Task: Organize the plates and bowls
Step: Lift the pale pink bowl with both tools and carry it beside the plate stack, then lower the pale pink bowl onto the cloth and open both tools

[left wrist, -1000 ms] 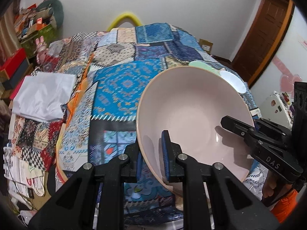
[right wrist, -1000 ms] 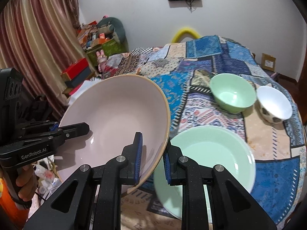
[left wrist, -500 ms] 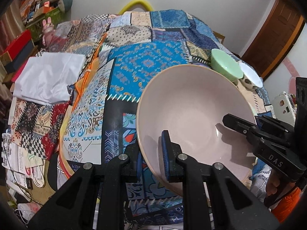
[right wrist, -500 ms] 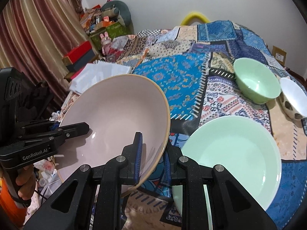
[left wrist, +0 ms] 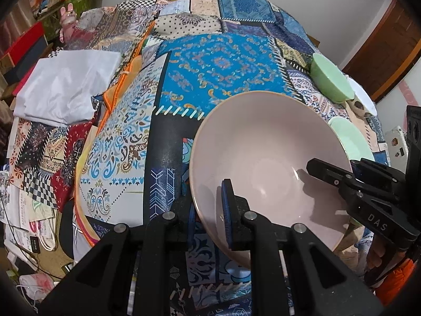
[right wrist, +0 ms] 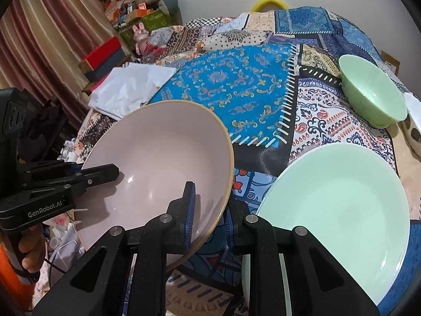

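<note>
A large pale pink bowl (left wrist: 265, 152) with a tan rim is held up over the patchwork-covered table by both grippers. My left gripper (left wrist: 208, 213) is shut on its near-left rim. My right gripper (right wrist: 208, 210) is shut on its right rim (right wrist: 158, 152). A big mint-green plate (right wrist: 339, 197) lies on the cloth just right of the pink bowl. A smaller green bowl (right wrist: 373, 97) sits further back right, with a white spotted bowl (right wrist: 414, 121) beside it. The green bowl (left wrist: 331, 79) and the white bowl (left wrist: 361, 100) also show in the left wrist view.
A folded white cloth (left wrist: 65, 87) lies at the table's left side. Boxes and clutter (right wrist: 105, 55) stand by the curtain beyond the left edge. Bags and cables (left wrist: 31, 237) lie on the floor to the left. A wooden door (left wrist: 381, 42) is at the right.
Both grippers have carried the pink bowl downward and closer to the table. The green plate and bowls now appear larger and nearer.
</note>
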The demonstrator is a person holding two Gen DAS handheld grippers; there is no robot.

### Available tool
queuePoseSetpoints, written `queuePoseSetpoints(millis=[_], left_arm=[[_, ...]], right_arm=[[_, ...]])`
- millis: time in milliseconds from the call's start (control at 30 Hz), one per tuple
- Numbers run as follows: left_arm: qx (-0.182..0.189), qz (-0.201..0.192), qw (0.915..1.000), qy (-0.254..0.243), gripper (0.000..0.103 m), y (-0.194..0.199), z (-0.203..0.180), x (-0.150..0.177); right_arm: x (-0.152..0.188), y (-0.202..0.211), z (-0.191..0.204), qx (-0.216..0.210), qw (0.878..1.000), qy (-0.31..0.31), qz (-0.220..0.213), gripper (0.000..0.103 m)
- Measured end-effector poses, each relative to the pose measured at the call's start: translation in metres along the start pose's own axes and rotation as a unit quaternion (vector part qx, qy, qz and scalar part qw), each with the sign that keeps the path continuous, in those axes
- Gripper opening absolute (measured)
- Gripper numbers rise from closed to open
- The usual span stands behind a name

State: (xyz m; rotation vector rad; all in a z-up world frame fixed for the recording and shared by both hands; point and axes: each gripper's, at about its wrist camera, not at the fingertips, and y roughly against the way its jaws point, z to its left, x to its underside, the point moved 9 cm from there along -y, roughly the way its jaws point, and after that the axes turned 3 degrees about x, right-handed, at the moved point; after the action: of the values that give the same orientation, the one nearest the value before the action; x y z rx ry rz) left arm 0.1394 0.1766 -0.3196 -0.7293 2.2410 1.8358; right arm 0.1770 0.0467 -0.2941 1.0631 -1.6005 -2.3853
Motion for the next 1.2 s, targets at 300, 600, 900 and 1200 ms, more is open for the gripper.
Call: queuePoseSetpoints(millis=[300,600,900,1200], left_arm=[[-0.009,0.005,0.9999,0.0,0.017,-0.011,0.004,0.004],[-0.02,0.011,0.9997,-0.013,0.017,-0.007,0.001,0.005],[-0.042,-0.021,0.9987,-0.021,0.017,0.027,-0.005,-0.004],[-0.047,-0.084,0.9943,-0.046,0.036,0.07,-0.045,-0.033]], right_arm=[[0.003,-0.008,-0.003,-0.003,1.0,0.0,0.014,0.02],[0.0,0.003,-0.006,0.001,1.0,0.007,0.001,0.021],[-0.009,0.043,-0.012,0.005,0.999,0.01,-0.046,0.024],[-0.023,0.093,-0.054,0.04,0.994,-0.01,-0.105,0.045]])
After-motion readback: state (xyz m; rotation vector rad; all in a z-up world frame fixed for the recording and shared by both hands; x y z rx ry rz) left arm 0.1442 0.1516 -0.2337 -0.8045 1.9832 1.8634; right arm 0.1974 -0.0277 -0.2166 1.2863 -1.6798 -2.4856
